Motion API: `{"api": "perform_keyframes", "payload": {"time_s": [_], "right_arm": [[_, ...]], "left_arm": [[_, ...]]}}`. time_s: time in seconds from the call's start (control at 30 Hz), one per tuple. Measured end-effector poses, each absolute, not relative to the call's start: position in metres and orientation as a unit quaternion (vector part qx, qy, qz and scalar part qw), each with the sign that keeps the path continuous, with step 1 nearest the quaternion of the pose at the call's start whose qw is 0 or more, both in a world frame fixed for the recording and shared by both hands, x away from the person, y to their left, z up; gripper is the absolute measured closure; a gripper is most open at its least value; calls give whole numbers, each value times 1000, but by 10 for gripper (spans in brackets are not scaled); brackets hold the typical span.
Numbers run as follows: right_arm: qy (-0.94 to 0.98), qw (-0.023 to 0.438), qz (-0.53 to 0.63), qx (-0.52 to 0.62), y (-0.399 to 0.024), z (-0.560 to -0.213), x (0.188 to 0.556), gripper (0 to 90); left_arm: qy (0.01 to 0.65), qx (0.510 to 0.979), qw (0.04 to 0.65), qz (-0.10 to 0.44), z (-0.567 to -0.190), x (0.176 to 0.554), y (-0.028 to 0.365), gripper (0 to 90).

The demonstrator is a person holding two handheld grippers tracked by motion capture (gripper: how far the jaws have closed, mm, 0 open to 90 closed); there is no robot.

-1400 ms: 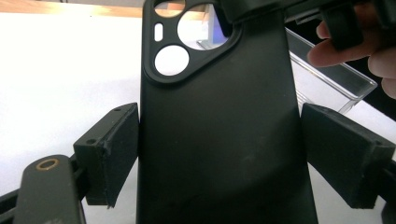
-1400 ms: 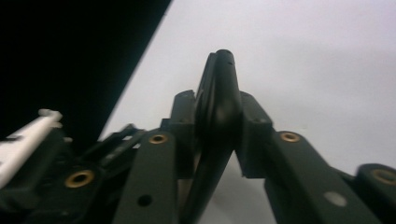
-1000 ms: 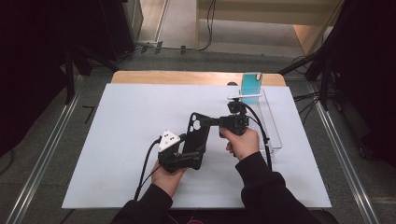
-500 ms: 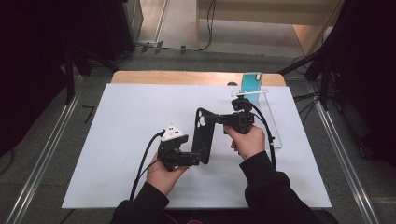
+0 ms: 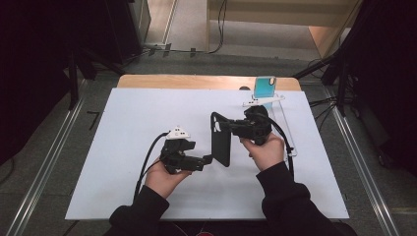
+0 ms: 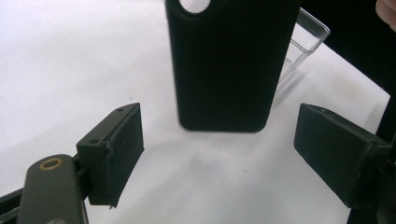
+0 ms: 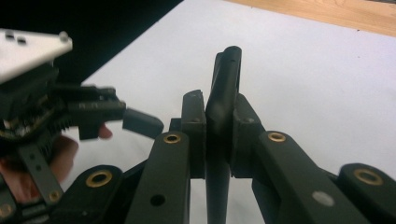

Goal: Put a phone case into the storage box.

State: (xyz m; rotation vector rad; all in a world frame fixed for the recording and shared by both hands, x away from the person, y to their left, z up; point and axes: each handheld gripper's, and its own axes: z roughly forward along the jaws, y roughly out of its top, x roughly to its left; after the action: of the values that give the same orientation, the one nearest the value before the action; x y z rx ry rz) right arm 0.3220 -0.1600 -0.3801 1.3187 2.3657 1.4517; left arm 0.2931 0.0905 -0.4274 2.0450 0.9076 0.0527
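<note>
a white sheet (image 5: pixel 123 147) covers the wooden table (image 5: pixel 196 81), dark room around. the right gripper (image 5: pixel 223 129) pinches a black phone case (image 5: pixel 220 140) edge-on above the sheet. the left gripper (image 5: pixel 209 160), jaws apart, points at the case's lower end without touching.

Black phone case (image 6: pixel 229 65) upright above white table (image 6: pixel 70 60), beyond wide-apart tongs (image 6: pixel 219 151), untouched.

White table (image 5: pixel 128 147); clear stand (image 5: pixel 287 128) at right edge, teal phone (image 5: pixel 264 87) upright.
</note>
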Motion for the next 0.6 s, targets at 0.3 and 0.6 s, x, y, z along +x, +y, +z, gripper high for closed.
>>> {"api": "perform_keyframes", "payload": {"time_s": [0.3,0.6], "right_arm": [[801,49,477,359,-169,-380,311,773],[805,15,498,322,-188,-383,304,773]], "left_arm": [[346,828,442,9,-417,301,103,192],[333,825,457,-5,-409,308,113,220]]}}
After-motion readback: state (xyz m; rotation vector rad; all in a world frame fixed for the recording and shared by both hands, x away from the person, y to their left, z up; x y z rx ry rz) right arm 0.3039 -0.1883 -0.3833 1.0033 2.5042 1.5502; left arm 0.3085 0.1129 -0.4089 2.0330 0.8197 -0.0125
